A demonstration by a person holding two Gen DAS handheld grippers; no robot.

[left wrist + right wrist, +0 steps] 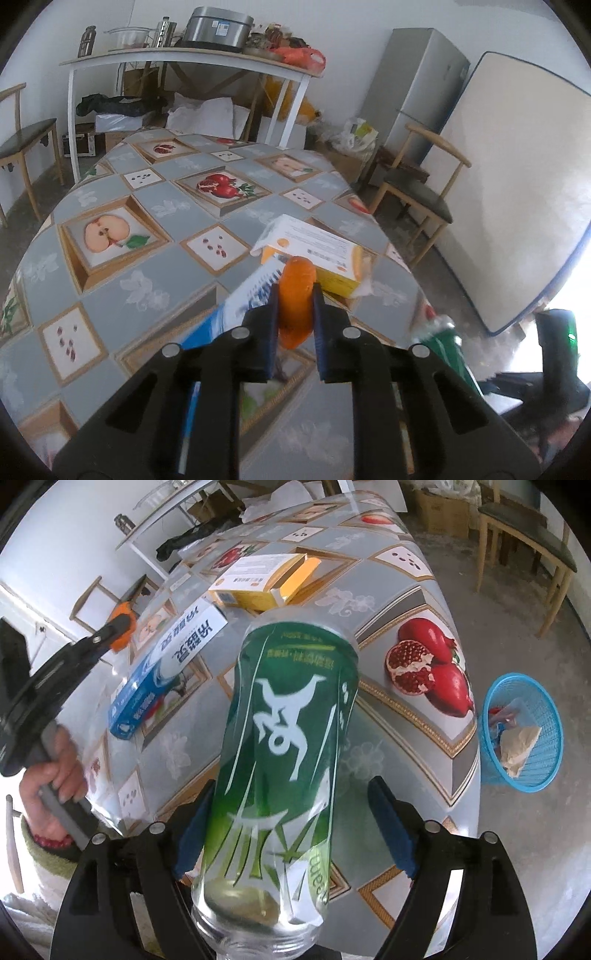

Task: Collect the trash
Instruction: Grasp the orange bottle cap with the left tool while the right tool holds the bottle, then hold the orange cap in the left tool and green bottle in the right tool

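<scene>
My left gripper (295, 288) is shut on an orange peel-like piece (297, 273), held above the table; from the right wrist view that gripper (120, 626) shows at the left with the orange piece (123, 611) in it. A clear plastic bottle with a green label (288, 738) lies between the jaws of my right gripper (291, 784). The left pad is at the bottle's side and the right pad stands apart from it. A blue and white box (166, 672) and a yellow and white box (262, 579) lie on the table behind the bottle.
The table (147, 258) wears a grey fruit-print cloth. A blue mesh basket (524, 738) with crumpled paper in it sits on the floor to the right of the table. A wooden chair (417, 192) stands beyond the table's right edge. A person's hand (62, 768) grips the left handle.
</scene>
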